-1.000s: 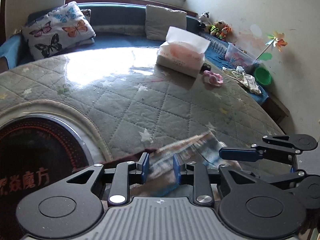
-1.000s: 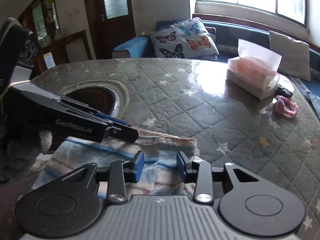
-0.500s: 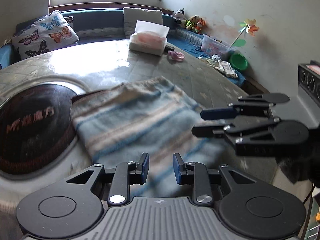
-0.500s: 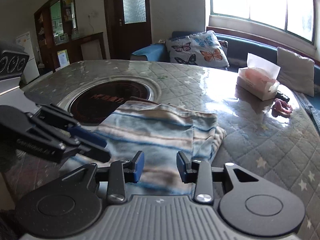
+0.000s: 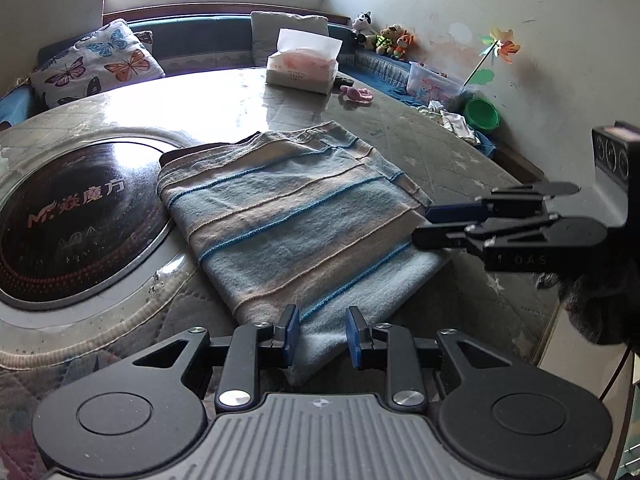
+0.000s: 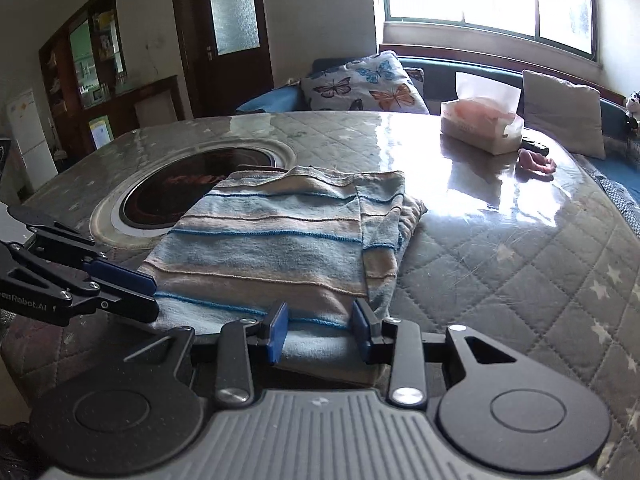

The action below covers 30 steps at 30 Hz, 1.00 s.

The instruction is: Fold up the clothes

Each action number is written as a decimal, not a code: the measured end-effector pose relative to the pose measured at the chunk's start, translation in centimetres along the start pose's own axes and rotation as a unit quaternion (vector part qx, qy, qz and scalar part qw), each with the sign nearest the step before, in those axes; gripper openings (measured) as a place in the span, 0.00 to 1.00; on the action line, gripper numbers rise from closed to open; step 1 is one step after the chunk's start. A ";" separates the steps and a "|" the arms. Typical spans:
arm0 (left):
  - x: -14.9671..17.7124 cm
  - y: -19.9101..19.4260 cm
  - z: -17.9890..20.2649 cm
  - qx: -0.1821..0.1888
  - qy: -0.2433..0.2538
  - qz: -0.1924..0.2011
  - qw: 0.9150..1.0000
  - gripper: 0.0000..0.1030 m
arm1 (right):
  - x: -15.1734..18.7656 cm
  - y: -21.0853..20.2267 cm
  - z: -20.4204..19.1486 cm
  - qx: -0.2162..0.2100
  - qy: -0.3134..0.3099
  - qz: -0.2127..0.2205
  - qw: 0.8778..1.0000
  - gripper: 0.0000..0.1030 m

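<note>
Where light glares, quilted table [image 6: 500, 264], inset cooktop [image 5: 60, 216], window bench [image 5: 208, 46].

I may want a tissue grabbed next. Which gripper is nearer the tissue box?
Right, though only slightly. The right gripper sits at the folded garment's near edge on the tissue box's side; the left gripper is at the garment's other near corner, farther across.

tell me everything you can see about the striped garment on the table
The striped garment is a soft knit in pale blue and beige bands with thin bright-blue lines. It lies folded into a rough rectangle on the quilted table, one corner over the dark round inset. A narrower folded layer bunches along its right edge. Neither open gripper grips it.
</note>
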State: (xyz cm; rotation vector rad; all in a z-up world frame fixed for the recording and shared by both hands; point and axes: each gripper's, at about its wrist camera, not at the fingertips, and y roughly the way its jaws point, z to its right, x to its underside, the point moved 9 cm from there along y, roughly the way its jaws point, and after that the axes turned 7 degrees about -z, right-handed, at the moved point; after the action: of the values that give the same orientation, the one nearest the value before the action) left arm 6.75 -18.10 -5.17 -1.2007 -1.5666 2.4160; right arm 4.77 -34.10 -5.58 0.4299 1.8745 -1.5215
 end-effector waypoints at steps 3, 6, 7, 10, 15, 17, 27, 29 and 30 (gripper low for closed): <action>-0.1 -0.2 -0.1 0.003 -0.004 0.000 1.000 0.27 | -1.2 -0.4 -0.2 -0.003 -0.006 0.007 1.000 0.33; -0.3 -0.3 -0.1 0.006 -0.010 0.001 1.000 0.28 | -2.7 -0.4 -0.4 -0.009 -0.007 0.020 1.000 0.33; -0.3 -0.4 -0.1 0.007 -0.012 0.002 1.000 0.28 | -3.2 -0.1 -0.5 -0.009 -0.009 0.023 1.000 0.33; -0.4 -0.4 -0.3 0.010 -0.019 0.000 1.000 0.28 | -4.3 1.3 -0.2 -0.006 -0.004 0.025 1.000 0.34; -0.3 -0.4 -0.7 0.013 -0.024 -0.002 1.000 0.28 | -4.6 3.8 2.3 0.005 0.045 0.010 0.999 0.34; -0.4 -0.4 -0.7 0.016 -0.026 -0.002 1.000 0.28 | -4.7 3.9 3.2 0.005 0.067 0.010 0.998 0.34; -2.9 -1.3 -3.3 -0.007 -0.070 0.021 0.997 0.40 | -5.6 5.6 3.9 0.003 0.083 0.003 0.997 0.35; -3.4 -1.4 -4.3 -0.018 -0.086 0.025 0.996 0.42 | -5.7 5.0 4.2 0.004 0.091 0.012 0.996 0.42; -3.7 -1.5 -4.8 -0.023 -0.094 0.027 0.995 0.44 | -5.6 4.7 4.4 0.009 0.096 0.016 0.995 0.47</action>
State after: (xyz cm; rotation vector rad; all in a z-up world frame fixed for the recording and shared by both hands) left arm 11.71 -15.21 -2.80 -1.0625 -1.6682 2.6098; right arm 13.04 -36.23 -5.56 0.6322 1.9904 -1.5221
